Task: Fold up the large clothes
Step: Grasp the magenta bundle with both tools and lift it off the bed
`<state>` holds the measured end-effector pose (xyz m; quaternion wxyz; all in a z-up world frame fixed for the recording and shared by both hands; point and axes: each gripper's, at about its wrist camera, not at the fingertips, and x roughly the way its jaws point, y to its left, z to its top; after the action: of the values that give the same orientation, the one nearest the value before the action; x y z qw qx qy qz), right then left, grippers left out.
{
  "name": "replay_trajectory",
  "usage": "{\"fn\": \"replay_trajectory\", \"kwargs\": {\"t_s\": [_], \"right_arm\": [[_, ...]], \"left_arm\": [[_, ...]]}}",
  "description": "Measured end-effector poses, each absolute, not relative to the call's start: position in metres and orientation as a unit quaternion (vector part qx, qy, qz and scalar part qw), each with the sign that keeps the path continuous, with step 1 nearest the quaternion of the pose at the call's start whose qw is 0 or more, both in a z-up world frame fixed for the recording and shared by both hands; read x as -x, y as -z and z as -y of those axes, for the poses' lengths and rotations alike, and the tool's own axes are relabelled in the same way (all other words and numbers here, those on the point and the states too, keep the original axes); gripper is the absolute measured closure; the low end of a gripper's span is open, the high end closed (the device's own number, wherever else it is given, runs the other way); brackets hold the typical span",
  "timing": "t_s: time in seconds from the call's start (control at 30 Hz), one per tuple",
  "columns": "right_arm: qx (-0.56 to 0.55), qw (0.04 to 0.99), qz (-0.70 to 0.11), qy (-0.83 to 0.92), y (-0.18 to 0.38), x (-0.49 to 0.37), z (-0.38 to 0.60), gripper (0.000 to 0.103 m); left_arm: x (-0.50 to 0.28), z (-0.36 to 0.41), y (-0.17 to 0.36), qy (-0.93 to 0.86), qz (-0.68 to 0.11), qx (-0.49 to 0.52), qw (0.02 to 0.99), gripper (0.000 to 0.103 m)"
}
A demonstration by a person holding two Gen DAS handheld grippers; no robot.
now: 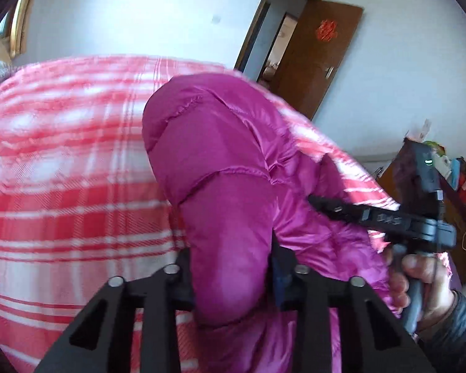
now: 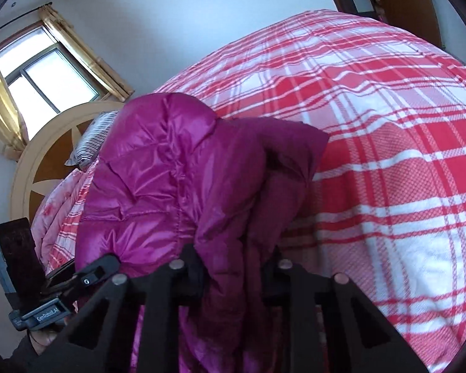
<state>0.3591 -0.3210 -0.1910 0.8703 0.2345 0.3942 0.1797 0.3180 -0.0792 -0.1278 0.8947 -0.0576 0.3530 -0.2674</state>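
Both your left tool [image 1: 230, 267] and right tool [image 2: 233, 264] clamp the shiny magenta quilted down jacket [image 1: 220, 168], lifted above the red-and-white plaid bed [image 2: 388, 155]. It hangs bunched, so the folding seems barely begun.

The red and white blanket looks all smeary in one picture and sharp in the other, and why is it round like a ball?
Left wrist view: the checked blanket is streaked by motion blur, while the pink jacket stays fairly crisp. Right wrist view: the blanket's weave is sharp, and the window glows washed-out bright. Both views: the fisheye lens bulges the flat bed and darkens the corners.
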Motion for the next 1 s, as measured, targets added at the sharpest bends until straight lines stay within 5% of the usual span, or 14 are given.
{"fn": "replay_trajectory", "kwargs": {"t_s": [0.3,0.67,1.0], "right_arm": [[-0.19,0.856,-0.379,-0.295,0.14,-0.381,0.184,0.081],[-0.135,0.802,-0.426,-0.395,0.153,-0.418,-0.002,0.081],[-0.121,0.784,-0.463,-0.395,0.184,-0.441,-0.042,0.081]], "left_arm": [[-0.262,-0.026,0.078,0.166,-0.311,0.031,0.935,0.07],[-0.239,-0.151,0.102,0.051,-0.331,0.062,0.94,0.07],[-0.233,-0.181,0.137,0.02,-0.359,0.07,0.93,0.063]]}}
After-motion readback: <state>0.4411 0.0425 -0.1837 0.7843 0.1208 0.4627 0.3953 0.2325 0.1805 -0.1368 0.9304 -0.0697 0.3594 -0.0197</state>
